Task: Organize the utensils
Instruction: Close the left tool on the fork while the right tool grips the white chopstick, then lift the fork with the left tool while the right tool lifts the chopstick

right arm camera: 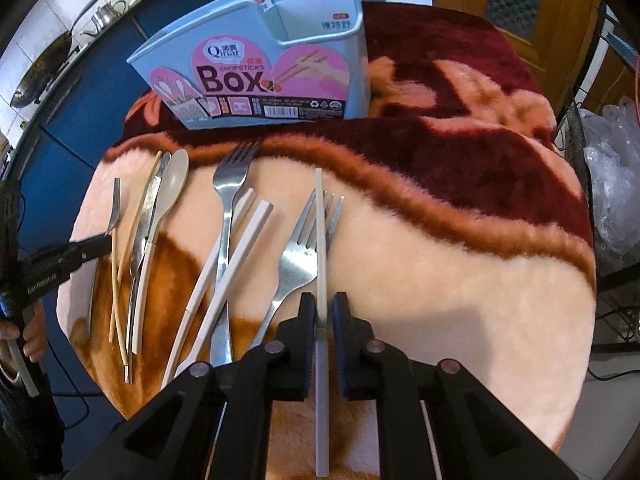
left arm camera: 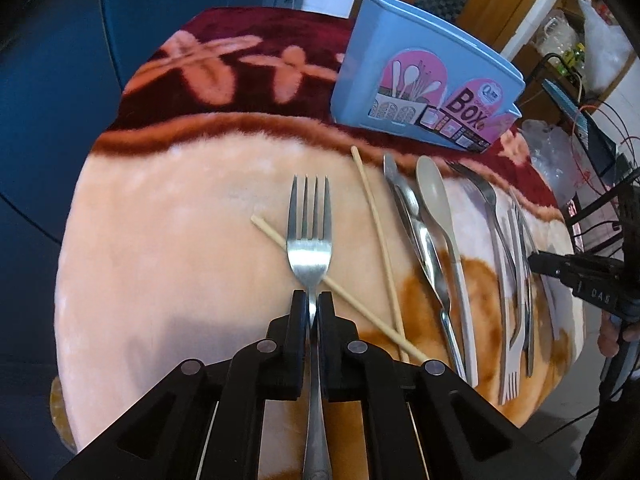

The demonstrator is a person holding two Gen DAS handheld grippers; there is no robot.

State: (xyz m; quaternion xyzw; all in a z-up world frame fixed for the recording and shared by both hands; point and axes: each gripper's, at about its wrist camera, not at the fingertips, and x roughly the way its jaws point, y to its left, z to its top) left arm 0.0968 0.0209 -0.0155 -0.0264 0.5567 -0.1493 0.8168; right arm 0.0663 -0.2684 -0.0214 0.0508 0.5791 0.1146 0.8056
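My left gripper (left arm camera: pixel 313 300) is shut on the handle of a steel fork (left arm camera: pixel 310 236), tines pointing away, held over a wooden chopstick (left arm camera: pixel 340 290) on the blanket. My right gripper (right arm camera: pixel 322 304) is shut on a white chopstick (right arm camera: pixel 319 240), held lengthwise above two steel forks (right arm camera: pixel 298 252). The light blue chopsticks box (left arm camera: pixel 416 80) stands upright at the back of the table; it also shows in the right wrist view (right arm camera: pixel 256 68). More utensils lie between the grippers: a beige spoon (right arm camera: pixel 170 188), a steel fork (right arm camera: pixel 228 188), white chopsticks (right arm camera: pixel 236 248).
A plush red and peach blanket (right arm camera: pixel 460 280) covers the round table. A second wooden chopstick (left arm camera: pixel 378 232), steel utensils (left arm camera: pixel 420 232) and a white fork (left arm camera: pixel 512 320) lie in a row. Blue cabinets are on the left, cables and plastic bags on the right.
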